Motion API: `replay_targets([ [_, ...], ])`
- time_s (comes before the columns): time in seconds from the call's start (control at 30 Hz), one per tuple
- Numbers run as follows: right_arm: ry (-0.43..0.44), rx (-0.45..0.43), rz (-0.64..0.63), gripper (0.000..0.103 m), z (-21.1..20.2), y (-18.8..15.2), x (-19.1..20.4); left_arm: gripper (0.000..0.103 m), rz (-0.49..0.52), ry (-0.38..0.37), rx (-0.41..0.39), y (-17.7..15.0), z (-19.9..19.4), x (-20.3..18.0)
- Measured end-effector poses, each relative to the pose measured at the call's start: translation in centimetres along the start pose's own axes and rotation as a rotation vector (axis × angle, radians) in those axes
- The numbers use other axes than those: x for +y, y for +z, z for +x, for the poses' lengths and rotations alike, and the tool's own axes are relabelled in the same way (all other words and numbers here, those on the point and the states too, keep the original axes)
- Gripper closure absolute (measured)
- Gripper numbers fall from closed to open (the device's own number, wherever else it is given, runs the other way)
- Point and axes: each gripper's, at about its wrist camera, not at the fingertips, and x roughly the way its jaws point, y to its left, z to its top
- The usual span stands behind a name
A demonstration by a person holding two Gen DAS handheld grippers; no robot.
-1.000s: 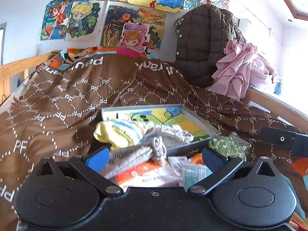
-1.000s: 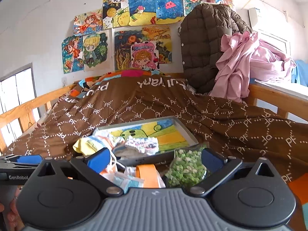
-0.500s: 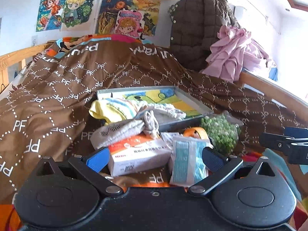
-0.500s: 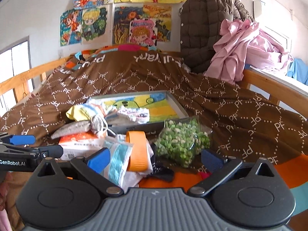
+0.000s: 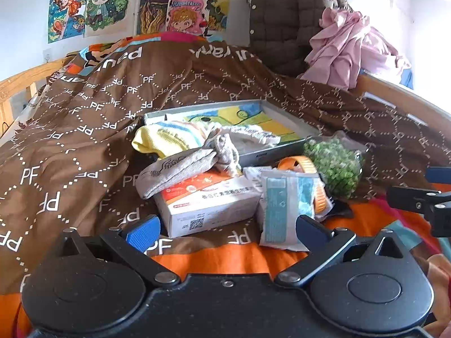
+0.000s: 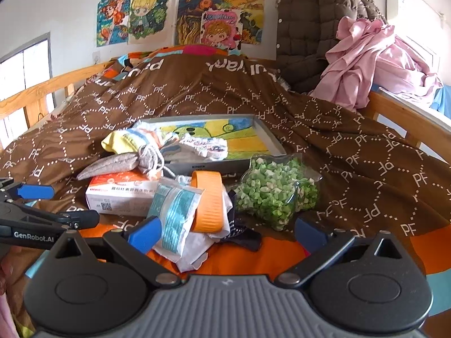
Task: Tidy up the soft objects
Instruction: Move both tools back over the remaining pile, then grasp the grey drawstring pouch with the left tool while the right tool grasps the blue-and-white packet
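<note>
Brown quilt (image 5: 84, 140), clutter beside tray (image 5: 270, 152).
I hold left gripper (image 5: 228, 229) and right gripper (image 6: 225, 229) both spread wide, empty, short of the box (image 5: 208, 200).

Bare brown quilt (image 5: 84, 140) left of the pile and right of the green bag (image 6: 274, 193), tray's (image 6: 267, 138) right half uncovered, white box (image 5: 208, 201), teal packet (image 5: 284, 208), grey sock (image 5: 180, 169) crowded along its near edge, orange strip open before both claws

A brown quilted jacket (image 6: 315, 33) and pink cloth (image 6: 375, 64) hang at the bed's far right corner, with cartoon drawings (image 6: 180, 14) on the wall behind.
</note>
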Motion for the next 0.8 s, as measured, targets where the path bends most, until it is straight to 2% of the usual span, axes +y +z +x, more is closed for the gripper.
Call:
replay_targets([
  [0.4,0.049,0.104,-0.057,0.000,2.1,-0.9,1.7,0.001,0.007,0.069,0.060,0.0,0.8,0.3],
  [0.67,0.126,0.101,-0.077,0.000,3.7,-1.1,2.9,0.001,0.004,0.085,0.091,1.0,1.2,1.2],
  [0.8,0.129,0.096,-0.099,0.000,5.0,-1.1,3.6,0.001,0.072,0.076,0.092,2.6,1.9,1.6],
])
